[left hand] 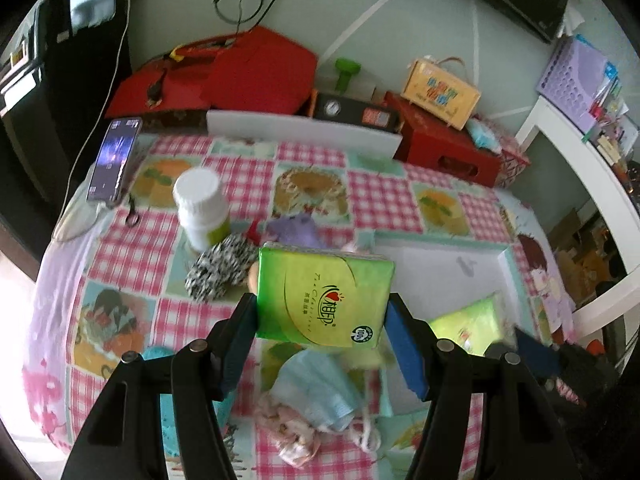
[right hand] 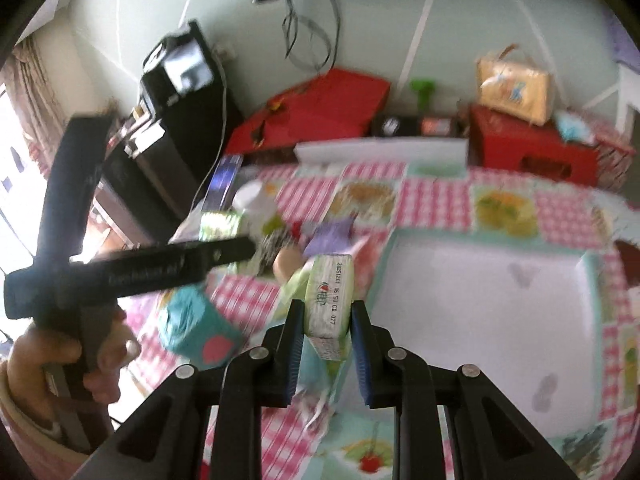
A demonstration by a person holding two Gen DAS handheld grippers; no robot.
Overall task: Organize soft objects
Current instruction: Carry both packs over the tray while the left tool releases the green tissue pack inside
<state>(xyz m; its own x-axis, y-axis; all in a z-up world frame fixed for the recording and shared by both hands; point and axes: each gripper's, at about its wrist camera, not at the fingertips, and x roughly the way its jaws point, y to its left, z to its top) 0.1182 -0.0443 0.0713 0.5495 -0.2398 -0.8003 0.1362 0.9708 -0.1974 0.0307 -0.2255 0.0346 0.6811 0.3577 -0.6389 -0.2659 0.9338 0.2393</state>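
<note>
Left claw (left hand: 322,312): tilted steeply down over the desk, its blue pads pinching a green tissue pack (left hand: 324,296) by the two side edges; the pack sits flat-face up between the fingers at 12 o'clock of the wrist view, lifted clear of the cloth.

Right claw (right hand: 327,320): tilted down, pads pinching a second tissue pack (right hand: 328,300) edge-on, printed date strip facing up, at 12 o'clock of its view. In that same view, at 9 o'clock, a hand (right hand: 80,354) with a pale sleeve grips the handle of the left claw.

Below the left claw, at 6 o'clock: a light blue cloth (left hand: 320,392) and a pink crumpled piece (left hand: 288,436), lying together on the desk. At 10 o'clock, just beyond the pack: a black-and-white patterned soft item (left hand: 222,266), a purple cloth (left hand: 292,228), and a white bottle (left hand: 202,208) standing upright.

At 2 o'clock: a shallow white tray (left hand: 440,264) with a mint rim, lying flat.

Desk (left hand: 384,196): covered in a pink checked cloth with cake pictures. A phone (left hand: 114,160) lies at the far left edge, screen lit.

Beyond the desk: red boxes (left hand: 256,68), a yellow carton (left hand: 440,94), a pale green wall, hanging cables, a white shelf with a purple basket (left hand: 576,76) at 2 o'clock.
</note>
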